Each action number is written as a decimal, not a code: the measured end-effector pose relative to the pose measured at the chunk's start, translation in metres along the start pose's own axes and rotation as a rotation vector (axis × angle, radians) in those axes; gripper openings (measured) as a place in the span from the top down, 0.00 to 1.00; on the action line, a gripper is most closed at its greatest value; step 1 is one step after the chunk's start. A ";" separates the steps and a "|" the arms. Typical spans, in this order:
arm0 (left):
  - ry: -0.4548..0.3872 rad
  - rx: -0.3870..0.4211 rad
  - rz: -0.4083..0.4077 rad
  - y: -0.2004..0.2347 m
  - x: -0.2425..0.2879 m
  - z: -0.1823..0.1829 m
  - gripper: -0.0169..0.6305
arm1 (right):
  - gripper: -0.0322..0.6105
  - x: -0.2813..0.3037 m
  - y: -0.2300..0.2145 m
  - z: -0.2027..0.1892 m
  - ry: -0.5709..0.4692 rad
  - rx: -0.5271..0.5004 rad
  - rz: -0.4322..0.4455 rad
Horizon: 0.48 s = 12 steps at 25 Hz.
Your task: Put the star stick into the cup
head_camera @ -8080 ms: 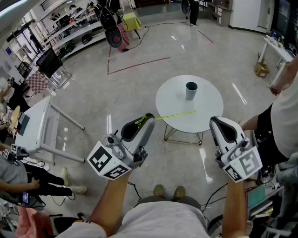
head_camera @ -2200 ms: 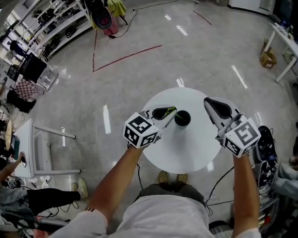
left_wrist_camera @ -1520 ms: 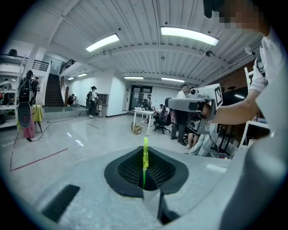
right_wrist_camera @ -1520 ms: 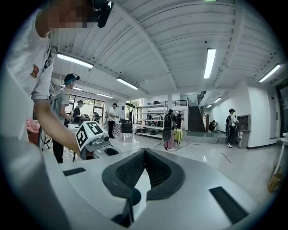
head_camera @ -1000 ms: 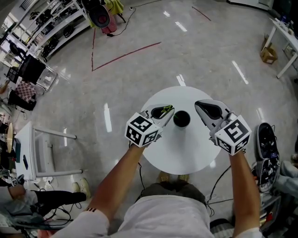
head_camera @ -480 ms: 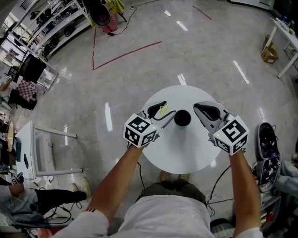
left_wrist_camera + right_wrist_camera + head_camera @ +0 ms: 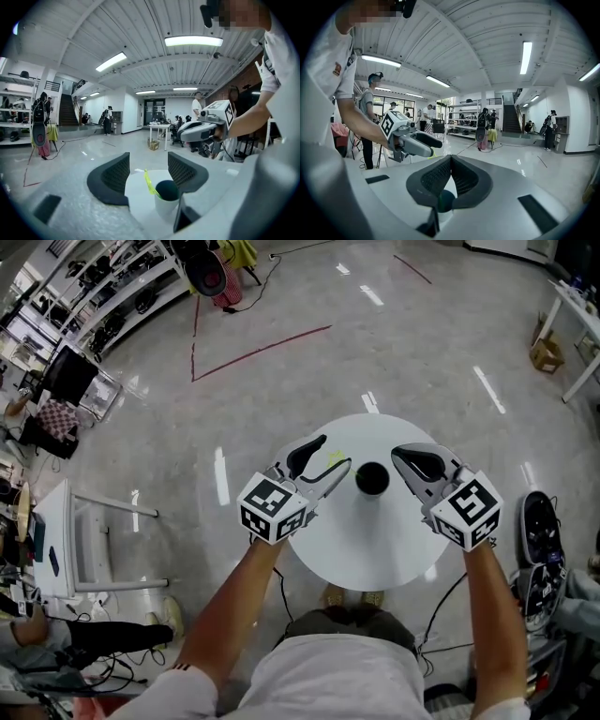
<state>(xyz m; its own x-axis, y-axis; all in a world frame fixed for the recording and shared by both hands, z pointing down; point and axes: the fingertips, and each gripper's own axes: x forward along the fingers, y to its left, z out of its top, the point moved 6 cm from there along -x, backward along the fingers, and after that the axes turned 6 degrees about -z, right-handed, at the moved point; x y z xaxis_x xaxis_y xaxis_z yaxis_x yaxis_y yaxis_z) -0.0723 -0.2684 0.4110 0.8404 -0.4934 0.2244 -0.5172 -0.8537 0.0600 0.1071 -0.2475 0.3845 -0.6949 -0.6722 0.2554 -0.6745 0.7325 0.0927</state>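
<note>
The dark cup (image 7: 372, 479) stands in the middle of the round white table (image 7: 375, 549). The yellow-green star stick (image 7: 149, 183) rests in the cup (image 7: 166, 193), leaning left over its rim, its star end (image 7: 333, 459) up. My left gripper (image 7: 335, 452) is just left of the cup; its jaws have just been opening and now stand wide on either side of the stick without touching it (image 7: 148, 164). My right gripper (image 7: 412, 460) hovers just right of the cup, jaws shut on nothing (image 7: 450, 159); the cup (image 7: 442, 202) shows below them.
The table is small, with grey floor all round its edge. A white desk (image 7: 70, 540) stands far left, shelves (image 7: 112, 296) at the back left, and another table (image 7: 572, 343) at the far right. People stand in the distance.
My left gripper's jaws have opened and let go of the star stick, which now stands in the cup. That gripper has drawn back a little. The right gripper has not moved.
</note>
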 end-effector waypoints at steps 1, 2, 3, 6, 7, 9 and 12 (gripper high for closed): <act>-0.013 0.007 0.003 0.000 -0.002 0.005 0.59 | 0.93 0.000 -0.001 0.001 -0.002 -0.003 0.000; -0.026 0.015 0.005 -0.001 -0.004 0.011 0.59 | 0.93 0.000 -0.001 0.003 -0.005 -0.007 -0.001; -0.039 0.023 0.005 -0.002 -0.006 0.016 0.59 | 0.93 -0.001 0.000 0.005 -0.008 -0.011 -0.001; -0.071 0.047 0.003 -0.007 -0.014 0.031 0.59 | 0.93 -0.004 0.003 0.011 -0.017 -0.023 -0.001; -0.082 0.054 0.002 -0.008 -0.015 0.036 0.59 | 0.93 -0.006 0.003 0.014 -0.021 -0.027 -0.003; -0.103 0.067 0.000 -0.012 -0.016 0.046 0.59 | 0.93 -0.009 0.003 0.019 -0.029 -0.037 -0.002; -0.133 0.088 -0.005 -0.017 -0.020 0.060 0.59 | 0.93 -0.013 0.006 0.029 -0.048 -0.056 0.005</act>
<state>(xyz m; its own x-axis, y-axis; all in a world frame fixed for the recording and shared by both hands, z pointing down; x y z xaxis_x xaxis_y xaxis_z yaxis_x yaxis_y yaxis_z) -0.0704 -0.2537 0.3473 0.8601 -0.5016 0.0928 -0.5015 -0.8648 -0.0254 0.1049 -0.2377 0.3542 -0.7103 -0.6720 0.2095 -0.6571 0.7397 0.1453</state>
